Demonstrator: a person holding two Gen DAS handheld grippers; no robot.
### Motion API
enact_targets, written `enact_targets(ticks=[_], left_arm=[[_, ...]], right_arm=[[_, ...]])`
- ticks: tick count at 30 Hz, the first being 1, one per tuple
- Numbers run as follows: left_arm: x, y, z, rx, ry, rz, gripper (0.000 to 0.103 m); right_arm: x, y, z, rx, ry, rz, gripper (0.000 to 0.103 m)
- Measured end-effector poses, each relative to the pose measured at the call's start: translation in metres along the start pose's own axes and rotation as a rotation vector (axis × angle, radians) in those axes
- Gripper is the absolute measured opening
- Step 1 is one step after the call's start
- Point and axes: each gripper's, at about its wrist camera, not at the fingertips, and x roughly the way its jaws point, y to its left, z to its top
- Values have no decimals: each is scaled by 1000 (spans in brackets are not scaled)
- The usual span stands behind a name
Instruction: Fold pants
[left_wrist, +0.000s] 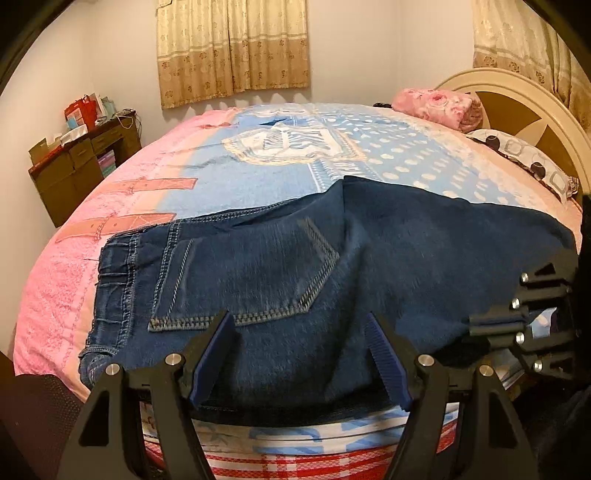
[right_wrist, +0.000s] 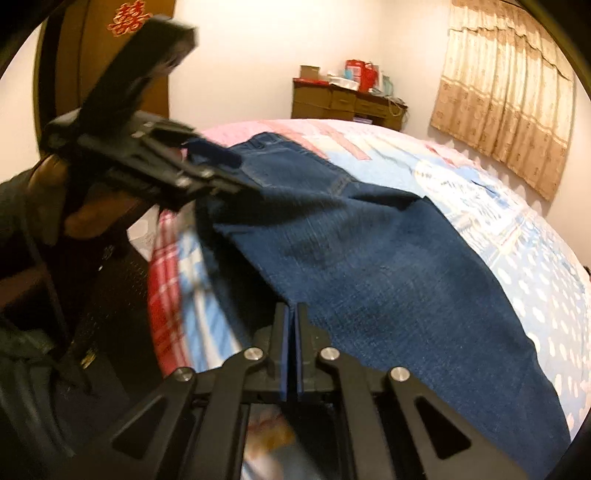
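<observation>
Left wrist view: blue jeans (left_wrist: 295, 266) lie flat on the bed's quilt (left_wrist: 229, 173); left gripper (left_wrist: 299, 354) spread wide above them, holding nothing. Right gripper (right_wrist: 291, 332) pinched closed, empty.

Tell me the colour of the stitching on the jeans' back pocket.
Pale grey-white, on the dark blue jeans; clearest in the left wrist view.

The bed (left_wrist: 258, 192) is viewed closely from its near edge by both wrist cameras, angled downward. The jeans (left_wrist: 295, 266) and the far desk (left_wrist: 74, 173) are shared by both views.
</observation>
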Motion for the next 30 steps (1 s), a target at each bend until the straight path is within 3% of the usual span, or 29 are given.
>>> enact_targets(ticks=[5,13,15,17,19,26,28,30], left_arm=[[12,-3,-3,10,36,17,74],[17,-10,6,29,44,34,74],[14,-18,14,54,24,32,74],[14,-26,21,83,9,21,74],[19,-38,30,120,11,10,74],[53,-82,58,218,23,-23,74],[67,-87,65,211,31,-36,74],[78,-89,68,194,38,-35,74]], right_arm=[[27,1,-23,-3,79,13,6],[21,-9,-23,48,64,46,10],[8,-19,-27,99,35,52,16],[-15,-32,-35,150,4,-10,31],[-36,-46,-46,211,-16,-59,38],[-122,-135,-129,540,-22,-354,42],[-136,-159,-130,590,-33,-391,42],[-131,-178,-100,557,-88,-347,42]])
